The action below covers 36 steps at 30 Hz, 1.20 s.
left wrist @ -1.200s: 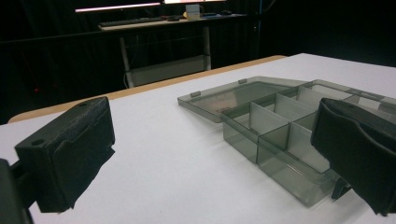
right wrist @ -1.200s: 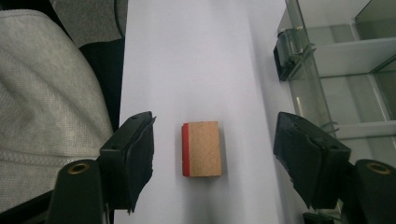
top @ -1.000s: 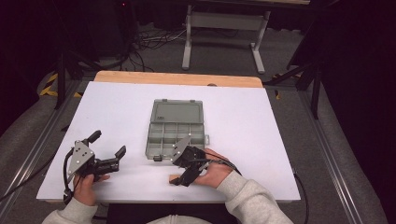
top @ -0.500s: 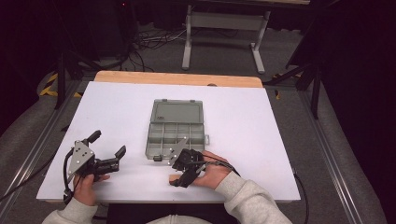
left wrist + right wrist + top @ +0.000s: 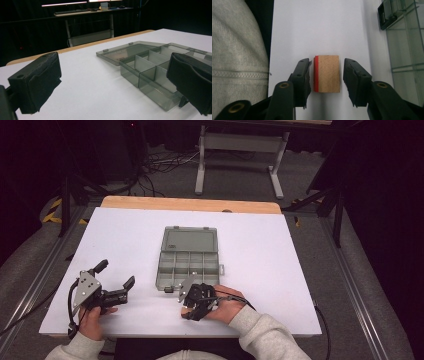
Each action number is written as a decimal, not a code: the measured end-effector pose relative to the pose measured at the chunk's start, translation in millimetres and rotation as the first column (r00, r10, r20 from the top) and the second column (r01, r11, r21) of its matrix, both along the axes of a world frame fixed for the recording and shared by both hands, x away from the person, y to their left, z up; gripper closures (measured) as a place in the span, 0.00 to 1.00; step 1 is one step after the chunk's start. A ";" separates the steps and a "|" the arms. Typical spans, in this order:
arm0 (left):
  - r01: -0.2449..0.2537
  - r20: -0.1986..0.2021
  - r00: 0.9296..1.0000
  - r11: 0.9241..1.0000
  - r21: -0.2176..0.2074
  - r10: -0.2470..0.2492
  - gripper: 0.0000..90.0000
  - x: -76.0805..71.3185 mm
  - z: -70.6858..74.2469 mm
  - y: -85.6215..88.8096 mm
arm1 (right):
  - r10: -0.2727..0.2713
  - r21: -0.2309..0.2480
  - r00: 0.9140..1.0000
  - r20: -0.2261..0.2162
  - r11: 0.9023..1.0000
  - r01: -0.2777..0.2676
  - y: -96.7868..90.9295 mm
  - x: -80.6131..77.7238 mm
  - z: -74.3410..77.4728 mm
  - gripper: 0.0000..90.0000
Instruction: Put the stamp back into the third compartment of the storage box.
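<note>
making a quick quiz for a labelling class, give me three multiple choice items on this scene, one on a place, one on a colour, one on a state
1. Where does the wooden block lie?
A. in a compartment of the box
B. on the white table, between the fingers of the right gripper
C. on the box's lid

2. What colour is the stripe along one edge of the block?
A. blue
B. green
C. red

3. How is the grey compartment box?
A. open, its lid lying flat on the table
B. closed and latched
C. open, its lid standing upright

Key: 1 B, the right gripper view shows the block on the table between the fingers, which have just been closing, with a slim gap left at one side. 2 C, the stripe is red. 3 A, the high view shows the lid folded out flat behind the compartments.
</note>
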<state>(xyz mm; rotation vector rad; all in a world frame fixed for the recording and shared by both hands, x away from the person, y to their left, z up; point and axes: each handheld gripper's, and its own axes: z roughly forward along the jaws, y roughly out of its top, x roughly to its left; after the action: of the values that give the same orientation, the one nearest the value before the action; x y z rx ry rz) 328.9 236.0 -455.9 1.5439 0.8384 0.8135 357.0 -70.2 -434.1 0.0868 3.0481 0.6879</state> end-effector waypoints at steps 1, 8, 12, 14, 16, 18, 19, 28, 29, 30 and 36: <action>-0.001 -0.001 1.000 1.000 0.000 0.001 0.01 0.0 0.0 0.1 | -0.001 0.000 1.000 0.000 1.000 0.001 0.0 -0.2 -0.2 0.67; 0.000 0.000 1.000 1.000 0.001 0.000 0.01 0.0 -0.1 -0.4 | 0.011 -0.011 1.000 0.013 1.000 -0.011 0.1 -1.1 0.1 0.73; 0.000 0.005 1.000 1.000 0.010 0.000 0.01 0.3 -0.1 0.5 | 0.013 -0.011 1.000 0.026 1.000 -0.013 -0.1 -1.8 0.3 0.73; 0.000 0.006 1.000 1.000 0.011 0.000 0.01 0.3 0.0 0.4 | 0.021 0.000 0.999 0.030 1.000 -0.021 -0.2 -1.2 0.6 0.73; 0.000 0.005 1.000 1.000 0.012 0.000 0.01 0.3 0.0 0.4 | 0.018 0.008 0.999 0.035 1.000 -0.019 -0.9 -1.3 2.0 0.73; 0.000 0.005 1.000 1.000 0.011 0.000 0.01 0.3 0.0 0.4 | 0.020 0.018 0.999 0.038 1.000 -0.021 -2.1 -0.8 3.8 0.73; 0.000 0.005 1.000 1.000 0.011 0.000 0.01 0.3 0.0 0.5 | 0.018 0.024 0.999 0.043 1.000 -0.019 -2.5 -0.8 4.4 0.73; -0.001 0.005 1.000 1.000 0.013 0.001 0.01 0.3 0.1 0.1 | -0.011 0.102 0.998 0.058 0.995 0.005 -9.7 0.3 17.2 0.73; 0.000 0.006 1.000 1.000 0.012 0.000 0.01 0.4 0.0 0.1 | -0.012 0.115 0.998 0.060 0.993 0.005 -10.7 0.9 18.8 0.73; 0.000 0.007 1.000 1.000 0.012 0.000 0.01 0.4 -0.1 0.1 | -0.016 0.125 0.998 0.062 0.992 0.008 -11.6 1.2 20.2 0.73; 0.000 0.006 1.000 1.000 0.011 0.000 0.01 0.3 -0.1 0.2 | -0.038 0.181 0.997 0.060 0.983 0.027 -17.0 3.1 27.5 0.73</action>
<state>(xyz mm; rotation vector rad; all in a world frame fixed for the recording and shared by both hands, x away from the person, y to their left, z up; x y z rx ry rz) 329.3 236.2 -456.0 1.5505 0.8312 0.8239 360.0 -87.2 -406.6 0.1144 2.9103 0.9437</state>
